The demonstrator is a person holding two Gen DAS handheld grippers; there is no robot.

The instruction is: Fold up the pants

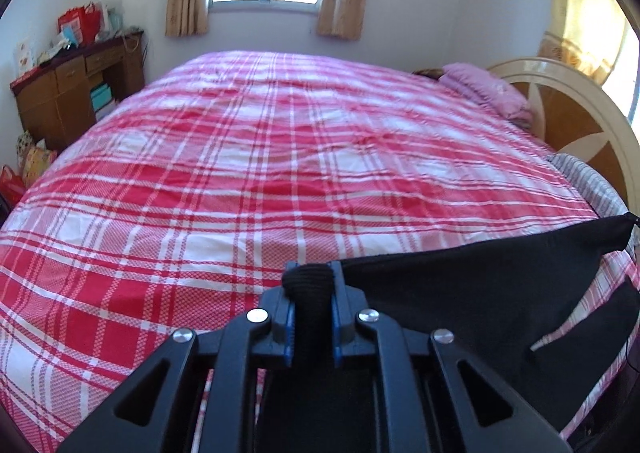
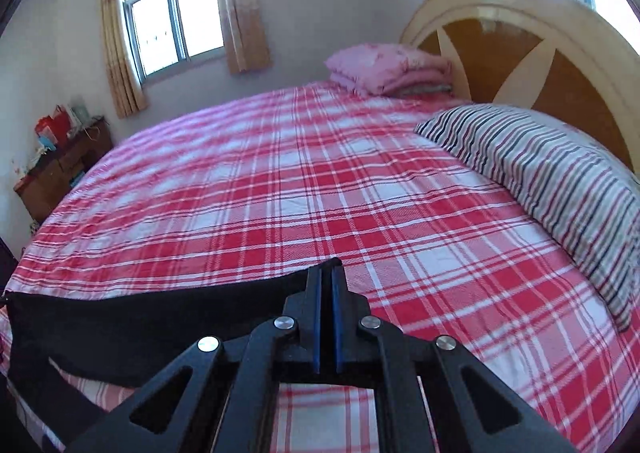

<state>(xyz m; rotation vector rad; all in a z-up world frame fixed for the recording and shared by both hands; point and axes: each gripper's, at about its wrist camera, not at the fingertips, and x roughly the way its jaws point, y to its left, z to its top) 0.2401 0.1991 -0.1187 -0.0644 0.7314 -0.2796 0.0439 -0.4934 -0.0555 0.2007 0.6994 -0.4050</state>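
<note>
Left tongs (image 1: 313, 281) clamped on bunched corner of black pants (image 1: 480, 293); right tongs (image 2: 327, 285) pinched on opposite corner. Garment edge spans between them, lower frame, above plaid bed (image 1: 240, 173).

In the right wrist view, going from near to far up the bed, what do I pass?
right gripper shut on the black pants → red plaid sheet → folded pink quilt → window.
</note>
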